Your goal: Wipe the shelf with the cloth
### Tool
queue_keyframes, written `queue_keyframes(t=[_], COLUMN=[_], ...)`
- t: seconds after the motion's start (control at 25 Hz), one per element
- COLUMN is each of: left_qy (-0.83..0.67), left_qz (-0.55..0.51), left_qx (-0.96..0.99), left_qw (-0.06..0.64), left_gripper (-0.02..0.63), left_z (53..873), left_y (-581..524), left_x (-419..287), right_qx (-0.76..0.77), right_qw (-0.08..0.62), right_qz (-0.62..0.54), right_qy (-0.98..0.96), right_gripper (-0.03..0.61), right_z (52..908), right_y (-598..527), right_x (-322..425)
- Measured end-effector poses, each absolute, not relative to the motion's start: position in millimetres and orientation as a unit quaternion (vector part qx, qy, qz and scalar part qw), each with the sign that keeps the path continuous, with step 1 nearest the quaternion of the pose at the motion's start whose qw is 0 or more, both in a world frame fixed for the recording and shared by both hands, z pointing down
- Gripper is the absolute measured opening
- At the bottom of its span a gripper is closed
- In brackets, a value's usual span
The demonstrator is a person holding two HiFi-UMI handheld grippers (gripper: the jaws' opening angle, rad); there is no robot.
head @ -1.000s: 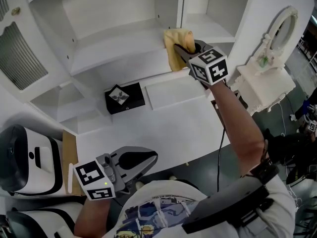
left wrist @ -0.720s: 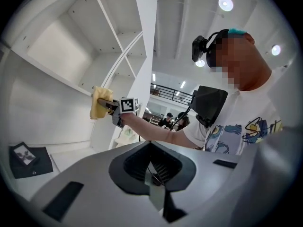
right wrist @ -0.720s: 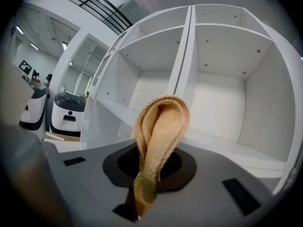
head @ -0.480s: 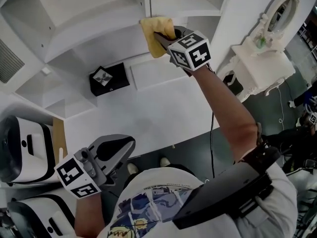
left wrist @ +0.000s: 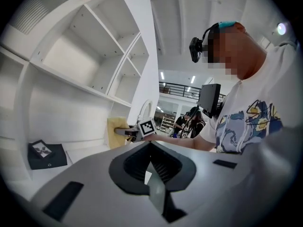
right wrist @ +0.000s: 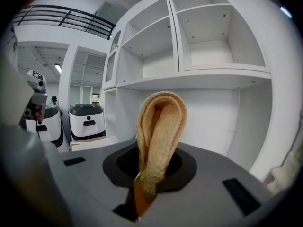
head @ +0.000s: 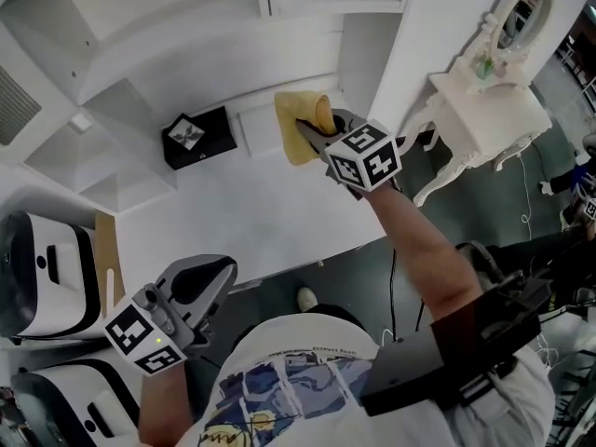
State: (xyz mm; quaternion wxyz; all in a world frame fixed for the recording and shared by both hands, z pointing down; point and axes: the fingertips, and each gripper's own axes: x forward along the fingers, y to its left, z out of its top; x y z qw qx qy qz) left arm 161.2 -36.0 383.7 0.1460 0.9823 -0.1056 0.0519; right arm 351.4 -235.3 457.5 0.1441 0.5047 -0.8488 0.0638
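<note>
A folded yellow cloth (head: pixel 300 127) hangs over the white counter, pinched in my right gripper (head: pixel 315 138), which is shut on it. In the right gripper view the cloth (right wrist: pixel 158 136) stands as a loop between the jaws, with the white shelf unit (right wrist: pixel 203 77) ahead of it. The shelf board (head: pixel 214 40) lies beyond the cloth in the head view, apart from it. My left gripper (head: pixel 200 291) is low at the left, off the counter's near edge, its jaws closed with nothing between them. The left gripper view also shows the cloth (left wrist: pixel 116 131) and the right gripper (left wrist: pixel 129 132).
A black square box (head: pixel 192 138) sits on the counter (head: pixel 223 217) left of the cloth. A white ornate stand with an oval mirror (head: pixel 484 91) is at the right. White machines (head: pixel 47 287) stand at the left, beside the counter. Upper shelf compartments (right wrist: pixel 213 32) are empty.
My right gripper has drawn the cloth back from the shelf edge and down over the counter. The left gripper has stayed low at the left.
</note>
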Motion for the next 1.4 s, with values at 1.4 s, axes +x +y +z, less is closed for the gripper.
queue_keyframes(t=[1.4], left_qy=[-0.169], left_qz=[0.087], left_qx=[0.972], left_qw=[0.140], left_gripper=[0.012], left_z=[457.7], left_y=[75.3], left_x=[-53.5], right_qx=[0.514], right_qw=[0.125], right_qz=[0.182], right_qy=[-0.829], right_gripper=[0.066], right_z=[520.7], right_y=[78.5], right_x=[126.2])
